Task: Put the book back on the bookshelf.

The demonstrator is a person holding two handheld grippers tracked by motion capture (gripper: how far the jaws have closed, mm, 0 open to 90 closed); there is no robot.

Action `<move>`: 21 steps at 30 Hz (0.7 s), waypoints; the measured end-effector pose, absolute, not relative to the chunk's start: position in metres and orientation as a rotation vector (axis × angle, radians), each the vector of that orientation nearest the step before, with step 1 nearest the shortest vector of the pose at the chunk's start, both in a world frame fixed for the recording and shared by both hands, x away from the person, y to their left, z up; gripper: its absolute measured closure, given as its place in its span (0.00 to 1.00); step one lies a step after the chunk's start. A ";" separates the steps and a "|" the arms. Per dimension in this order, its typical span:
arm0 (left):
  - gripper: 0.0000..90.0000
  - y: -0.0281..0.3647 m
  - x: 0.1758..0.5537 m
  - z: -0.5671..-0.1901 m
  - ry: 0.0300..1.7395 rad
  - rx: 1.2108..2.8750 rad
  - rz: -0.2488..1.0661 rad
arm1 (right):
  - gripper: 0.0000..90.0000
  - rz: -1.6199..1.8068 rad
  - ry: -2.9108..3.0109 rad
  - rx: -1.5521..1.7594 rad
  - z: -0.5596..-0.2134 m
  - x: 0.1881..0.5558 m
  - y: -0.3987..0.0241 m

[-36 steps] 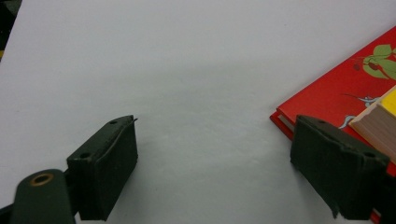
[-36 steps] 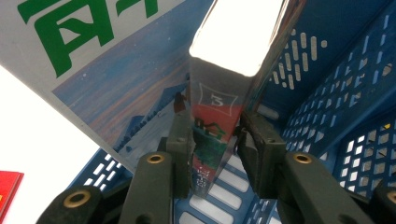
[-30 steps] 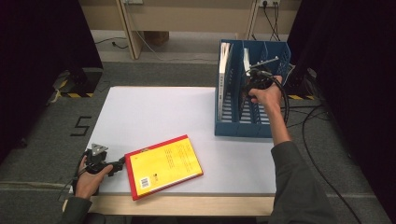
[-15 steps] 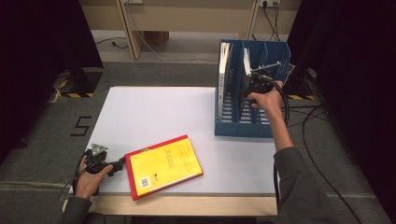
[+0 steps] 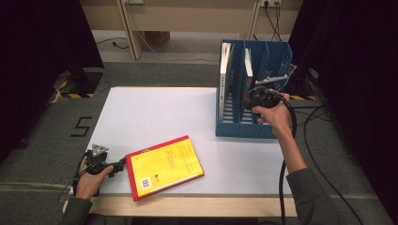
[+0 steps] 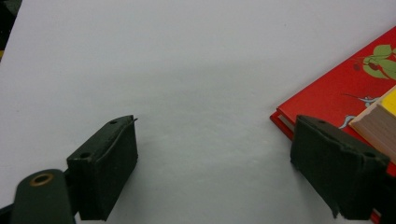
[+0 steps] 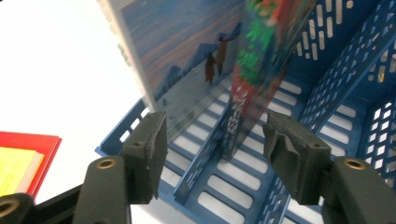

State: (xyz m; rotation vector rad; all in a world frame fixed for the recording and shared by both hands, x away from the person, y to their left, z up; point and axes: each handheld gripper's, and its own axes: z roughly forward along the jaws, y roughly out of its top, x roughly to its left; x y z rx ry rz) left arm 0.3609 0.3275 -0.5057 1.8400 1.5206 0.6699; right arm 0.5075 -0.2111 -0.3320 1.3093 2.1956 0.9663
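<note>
Two upright picture books [image 5: 247, 70] fill the blue rack [image 5: 244, 129]; right claw [image 7: 212, 149] just released, opening.

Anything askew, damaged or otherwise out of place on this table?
Nothing damaged or spilled. The red and yellow book lies flat but skewed to the table edge, one corner near the front edge. Two books stand upright in the blue file rack.

At right I see a slotted blue plastic rack [image 5: 253, 126]; lower centre, a glossy red-edged book [image 5: 164, 166] on the matt white bench [image 5: 155, 112].
</note>
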 end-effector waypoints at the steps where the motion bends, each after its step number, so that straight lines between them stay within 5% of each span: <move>1: 0.16 0.327 0.361 -0.506 1.521 1.840 0.670 | 0.44 0.965 2.199 1.304 -0.335 0.505 -0.210; 21: 0.15 0.328 0.361 -0.506 1.520 1.838 0.670 | 0.39 1.115 2.243 1.234 -0.372 0.460 -0.203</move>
